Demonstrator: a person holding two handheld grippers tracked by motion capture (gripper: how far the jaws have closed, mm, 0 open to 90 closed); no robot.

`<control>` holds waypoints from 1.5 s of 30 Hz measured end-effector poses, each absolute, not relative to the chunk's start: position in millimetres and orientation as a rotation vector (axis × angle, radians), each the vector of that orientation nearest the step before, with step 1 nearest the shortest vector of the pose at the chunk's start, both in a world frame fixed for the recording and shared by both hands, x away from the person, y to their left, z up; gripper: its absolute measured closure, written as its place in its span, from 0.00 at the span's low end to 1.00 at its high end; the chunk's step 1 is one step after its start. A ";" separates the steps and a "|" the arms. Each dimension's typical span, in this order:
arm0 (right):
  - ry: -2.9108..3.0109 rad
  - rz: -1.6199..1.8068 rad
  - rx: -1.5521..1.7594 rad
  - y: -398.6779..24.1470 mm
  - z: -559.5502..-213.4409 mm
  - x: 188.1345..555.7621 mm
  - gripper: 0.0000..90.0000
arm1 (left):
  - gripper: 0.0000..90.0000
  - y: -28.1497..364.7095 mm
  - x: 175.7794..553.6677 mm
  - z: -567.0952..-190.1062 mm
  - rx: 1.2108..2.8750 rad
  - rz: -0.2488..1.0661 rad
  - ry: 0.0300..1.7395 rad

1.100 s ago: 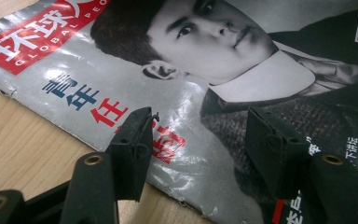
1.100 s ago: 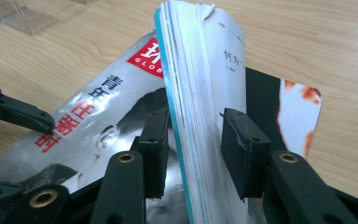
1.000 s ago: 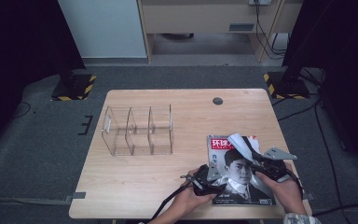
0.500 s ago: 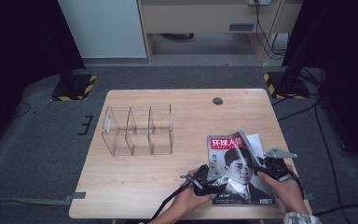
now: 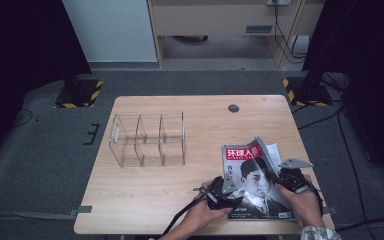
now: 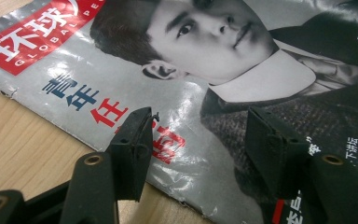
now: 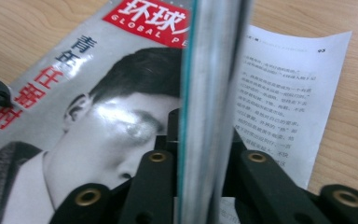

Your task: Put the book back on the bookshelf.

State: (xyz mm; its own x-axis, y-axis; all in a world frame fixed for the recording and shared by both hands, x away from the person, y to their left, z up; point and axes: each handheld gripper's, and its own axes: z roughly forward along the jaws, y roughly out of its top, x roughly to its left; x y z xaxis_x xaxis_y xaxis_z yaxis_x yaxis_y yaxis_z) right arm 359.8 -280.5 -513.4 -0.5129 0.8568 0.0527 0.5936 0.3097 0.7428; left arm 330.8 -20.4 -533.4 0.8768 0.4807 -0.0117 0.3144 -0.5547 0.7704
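Note:
A magazine with a portrait cover and a red title bar lies flat at the table's near right. My right gripper has just been closing. It is now shut on a sheaf of cover and pages lifted at the magazine's right edge and seen edge-on between the jaws. A printed inner page lies exposed beside it. My left gripper hovers open low over the cover's left part, near its edge, with nothing gripped. In the high view the left gripper and right gripper flank the magazine.
A clear plastic organizer with three compartments stands at the table's left middle. A round cable hole sits near the far edge. The wooden table's near edge runs just under the person's hands.
The raised pages at the magazine's right edge have drawn together into a narrower flap at the right gripper. The left hand has stayed where it was.

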 end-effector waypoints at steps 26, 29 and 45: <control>2.090 1.455 1.124 -283.6 -480.1 334.8 0.98 | 0.08 -5.8 397.6 -525.0 2.089 0.184 0.844; 2.075 1.528 1.130 -283.7 -480.6 335.8 0.98 | 0.11 -9.4 397.6 -527.1 2.074 0.134 0.842; 2.221 1.244 1.304 -280.3 -523.2 361.3 0.91 | 0.58 -15.8 401.2 -529.9 2.127 0.223 0.913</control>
